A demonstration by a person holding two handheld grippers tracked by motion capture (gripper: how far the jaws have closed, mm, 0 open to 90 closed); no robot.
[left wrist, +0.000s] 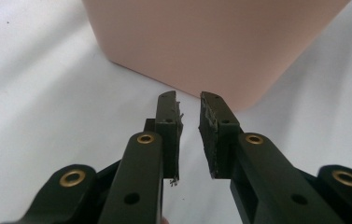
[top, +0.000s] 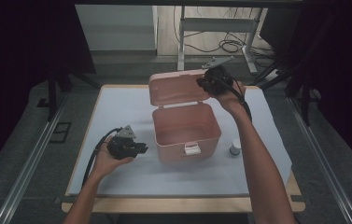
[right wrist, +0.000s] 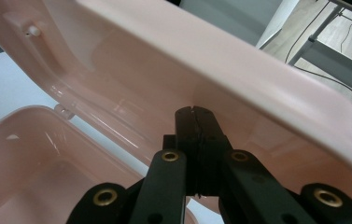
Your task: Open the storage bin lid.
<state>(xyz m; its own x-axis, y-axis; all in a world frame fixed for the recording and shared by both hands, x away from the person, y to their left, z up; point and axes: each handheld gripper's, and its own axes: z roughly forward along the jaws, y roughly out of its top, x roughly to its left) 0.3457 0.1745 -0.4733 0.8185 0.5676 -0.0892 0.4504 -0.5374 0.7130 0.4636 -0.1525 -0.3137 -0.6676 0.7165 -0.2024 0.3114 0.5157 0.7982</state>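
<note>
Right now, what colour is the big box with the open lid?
Pale pink, the box and its lid alike. The high view shows it best.

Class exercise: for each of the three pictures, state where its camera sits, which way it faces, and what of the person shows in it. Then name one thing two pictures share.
High view: above the person's side, looking forward and down on the table; both forearms, left gripper, right gripper.
Left gripper view: along its slightly parted jaws toward the pink box.
Right gripper view: along closed jaws at the open lid.
Shared: the pink box.
</note>
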